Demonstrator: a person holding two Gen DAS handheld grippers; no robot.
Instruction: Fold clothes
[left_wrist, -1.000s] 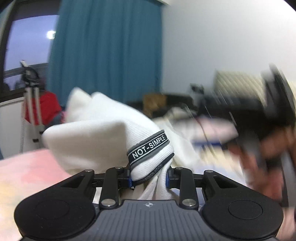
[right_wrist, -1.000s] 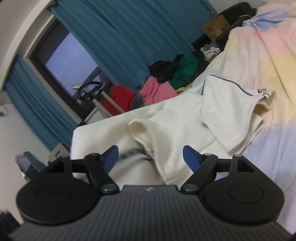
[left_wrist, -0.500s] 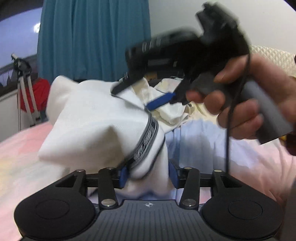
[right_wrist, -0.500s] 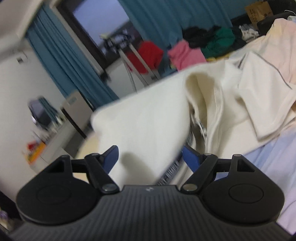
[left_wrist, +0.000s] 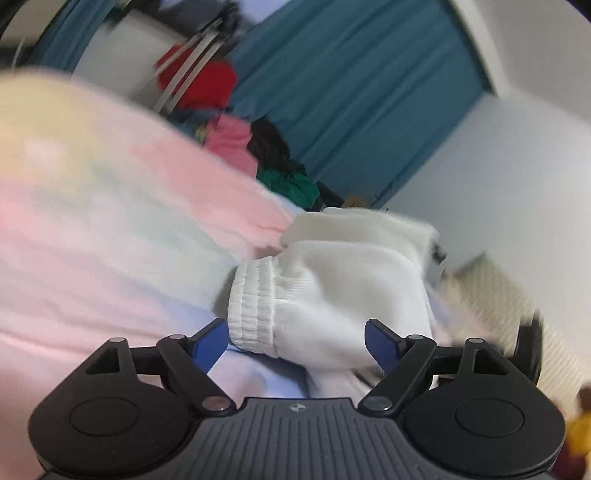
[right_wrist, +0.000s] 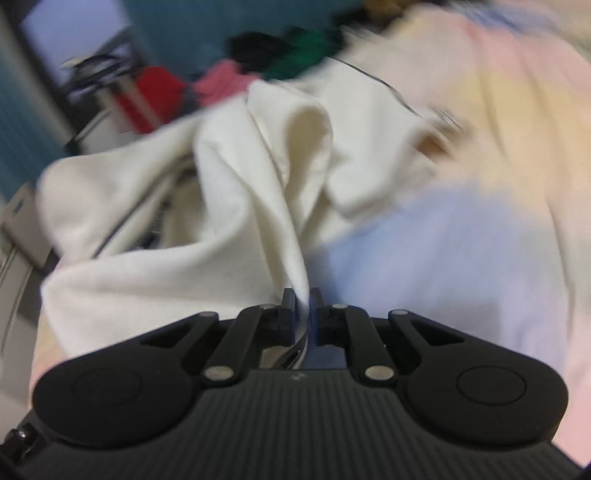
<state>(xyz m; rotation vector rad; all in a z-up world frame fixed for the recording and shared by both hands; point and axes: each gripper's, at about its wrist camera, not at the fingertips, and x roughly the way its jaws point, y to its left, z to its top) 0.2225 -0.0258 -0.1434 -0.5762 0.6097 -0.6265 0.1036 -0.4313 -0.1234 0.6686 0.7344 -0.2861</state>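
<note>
1. Left wrist view: left gripper (left_wrist: 295, 341) has its jaws spread wide, blue pads (left_wrist: 209, 343) well apart, nothing clamped.
2. Same view: white garment (left_wrist: 332, 280) lies bunched on the pastel bedsheet (left_wrist: 110, 236), directly ahead of the gripper. Its ribbed elastic cuff (left_wrist: 251, 306) sits between the two fingers, just beside the left-hand pad; can't tell if it touches.
3. Garment body runs up and right from the cuff, folded over itself; the far end is blurred.
4. Background, left wrist view: teal curtain (left_wrist: 362, 99), clothes pile (left_wrist: 258, 147) in pink, black and green at the bed's far edge, something red (left_wrist: 207, 77) on a metal stand behind it. All motion-blurred.
5. Dark object at the right edge (left_wrist: 532, 350), too blurred to identify.
6. Right wrist view: right gripper (right_wrist: 303, 314) has its jaws together, clamped on a pinch of the same white garment (right_wrist: 240, 206).
7. Cloth rises from the pinch in a taut ridge, then fans out left and up into loose folds. A dark-piped edge (right_wrist: 118, 229) shows on the left side of the bundle.
8. Garment rests on the bedsheet (right_wrist: 461, 240), which shows pink, yellow and pale blue patches to the right of the cloth.
9. Background, right wrist view: the clothes pile (right_wrist: 280, 51) and red item (right_wrist: 155, 92) sit beyond the garment's upper edge, with the curtain (right_wrist: 207, 22) behind. Heavy blur throughout.
</note>
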